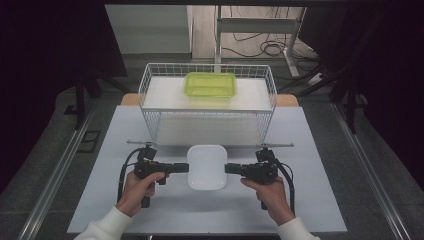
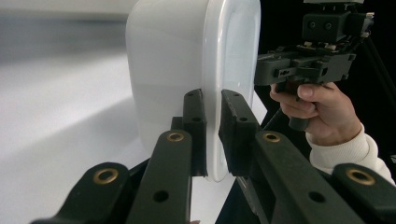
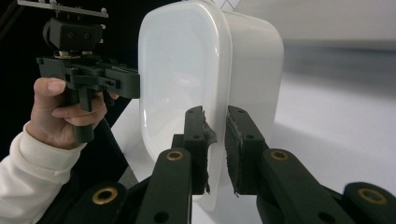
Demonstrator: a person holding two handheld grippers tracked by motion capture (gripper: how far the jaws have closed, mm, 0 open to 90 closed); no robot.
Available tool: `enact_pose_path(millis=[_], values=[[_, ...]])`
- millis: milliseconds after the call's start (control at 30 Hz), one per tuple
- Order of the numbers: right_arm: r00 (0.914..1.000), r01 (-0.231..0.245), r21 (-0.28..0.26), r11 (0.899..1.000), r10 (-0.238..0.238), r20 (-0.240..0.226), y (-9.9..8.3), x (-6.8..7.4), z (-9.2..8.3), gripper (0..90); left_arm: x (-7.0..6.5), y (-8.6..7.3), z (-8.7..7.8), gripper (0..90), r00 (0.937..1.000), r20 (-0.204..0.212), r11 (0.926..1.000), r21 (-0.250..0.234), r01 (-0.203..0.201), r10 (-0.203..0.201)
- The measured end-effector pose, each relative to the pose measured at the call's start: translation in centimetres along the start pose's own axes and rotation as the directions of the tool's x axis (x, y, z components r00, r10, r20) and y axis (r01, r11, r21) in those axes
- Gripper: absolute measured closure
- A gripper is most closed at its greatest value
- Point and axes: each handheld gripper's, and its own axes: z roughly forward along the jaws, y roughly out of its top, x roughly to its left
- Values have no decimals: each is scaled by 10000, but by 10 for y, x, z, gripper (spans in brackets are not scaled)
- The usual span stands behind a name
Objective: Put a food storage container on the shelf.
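White plastic fills the middle of the high view: we see a white container (image 1: 207,167) with rounded corners over the near half of the pale bench (image 1: 100,200), midway between its left and right edges. Our left gripper (image 1: 184,168) comes in level from the left and our right gripper (image 1: 229,169) from the right, each meeting the container's rim on its own side. Our left hand (image 1: 141,187) and right hand (image 1: 265,192) wrap the grips, with white sleeves (image 1: 107,225) at the near edge. Toward the far edge stands a white wire basket (image 1: 150,80) with a green container (image 1: 210,85) on its upper shelf, well apart from what we hold.

From the left gripper view, we look along the two black jaws, which stand narrow and clamp the thin rim of the white container (image 2: 173,70) between their pads (image 2: 194,126). Beyond it, the right gripper (image 2: 261,74) reaches the opposite rim, with the right hand (image 2: 322,112) below it.

From the right gripper view, the jaws are likewise drawn close, pinching the rim of the white container (image 3: 177,79); one of the pads (image 3: 201,140) looks frayed at its edge. On the far side, the left gripper (image 3: 133,84) grips the other rim, carried by the left hand (image 3: 65,116).
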Motion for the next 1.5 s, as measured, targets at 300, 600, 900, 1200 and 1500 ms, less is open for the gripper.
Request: enact_pose_path(millis=[300, 600, 900, 1200, 1500], values=[[9996, 278, -183, 9994, -278, 13, 18, 11, -7, 785, -15, 18, -9, 811, 9994, -46, 9994, -134, -334, 333], [9982, 599, -514, 9969, -598, 30, 45, 26, -18, 785, -35, 47, -22, 812, 9966, -95, 9961, -316, -819, 816], [9967, 806, -811, 9934, -810, -18, 62, 35, -24, 785, -49, 67, -31, 813, 9930, -118, 9922, -409, -1176, 1172], [9943, 1057, -1169, 9875, -1069, -39, 81, 46, -35, 785, -62, 90, -38, 813, 9885, -91, 9868, -581, -1511, 1508], [9914, 1299, -1409, 9815, -1308, 29, 102, 54, -43, 785, -70, 109, -42, 812, 9858, -84, 9833, -700, -1677, 1676]])
